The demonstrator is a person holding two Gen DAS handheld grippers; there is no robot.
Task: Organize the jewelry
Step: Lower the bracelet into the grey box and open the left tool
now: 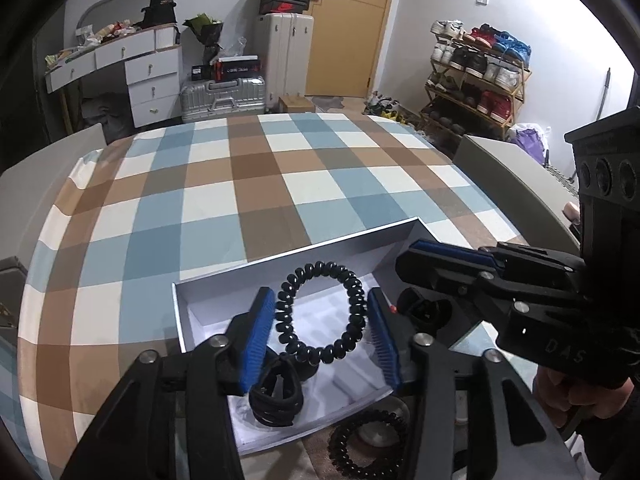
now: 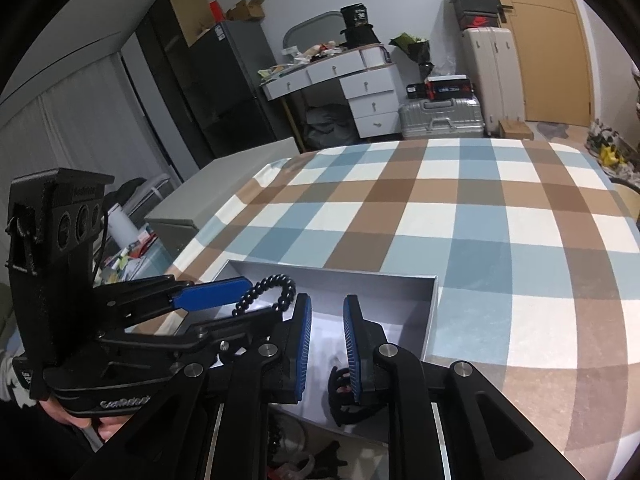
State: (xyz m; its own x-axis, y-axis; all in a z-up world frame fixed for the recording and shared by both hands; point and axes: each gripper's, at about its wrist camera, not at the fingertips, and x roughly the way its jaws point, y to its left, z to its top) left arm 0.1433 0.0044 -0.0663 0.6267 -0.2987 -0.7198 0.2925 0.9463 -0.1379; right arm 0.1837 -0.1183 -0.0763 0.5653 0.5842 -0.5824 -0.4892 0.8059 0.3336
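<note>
A black bead bracelet stands upright between the blue pads of my left gripper, which touch it on both sides. It hangs over an open white box on the checked table. In the right wrist view the same bracelet arches above the left gripper's fingers. My right gripper hovers over the box with its jaws drawn close and nothing between them. A black claw clip lies under its right finger. A black hair tie rests in the box.
A second black coil bracelet lies outside the box at its near edge. The checked tablecloth stretches away behind the box. Grey furniture flanks the table on both sides. A hand holds the left gripper's handle.
</note>
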